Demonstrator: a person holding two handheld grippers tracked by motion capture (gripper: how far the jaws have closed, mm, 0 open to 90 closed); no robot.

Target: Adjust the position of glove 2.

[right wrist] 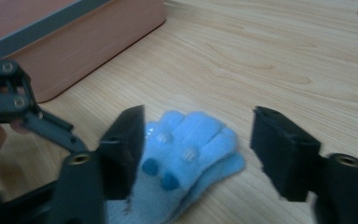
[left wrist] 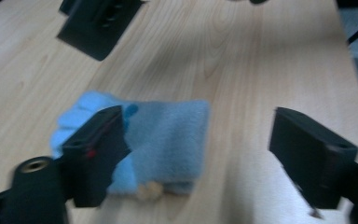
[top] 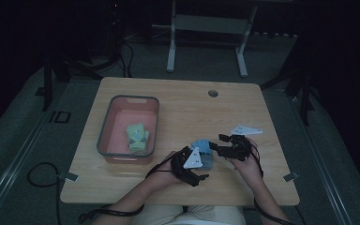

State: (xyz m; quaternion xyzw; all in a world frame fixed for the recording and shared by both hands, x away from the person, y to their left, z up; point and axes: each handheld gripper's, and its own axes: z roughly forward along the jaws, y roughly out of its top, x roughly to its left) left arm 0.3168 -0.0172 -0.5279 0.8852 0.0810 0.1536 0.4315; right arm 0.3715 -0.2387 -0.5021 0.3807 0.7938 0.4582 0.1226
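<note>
A fuzzy light-blue sock with dark blue spots lies flat on the wooden table, near its front edge. My left gripper is just in front of it, my right gripper just to its right. In the left gripper view the jaws of the left gripper stand wide apart; the sock lies partly behind one jaw, untouched by the other. In the right gripper view the toe end of the sock lies on the table between the spread jaws of the right gripper, with gaps on both sides.
A pink bin with a grey rim stands at the table's left and holds a folded green sock pair. Its wall is close beside the blue sock. A round cable hole sits near the far edge.
</note>
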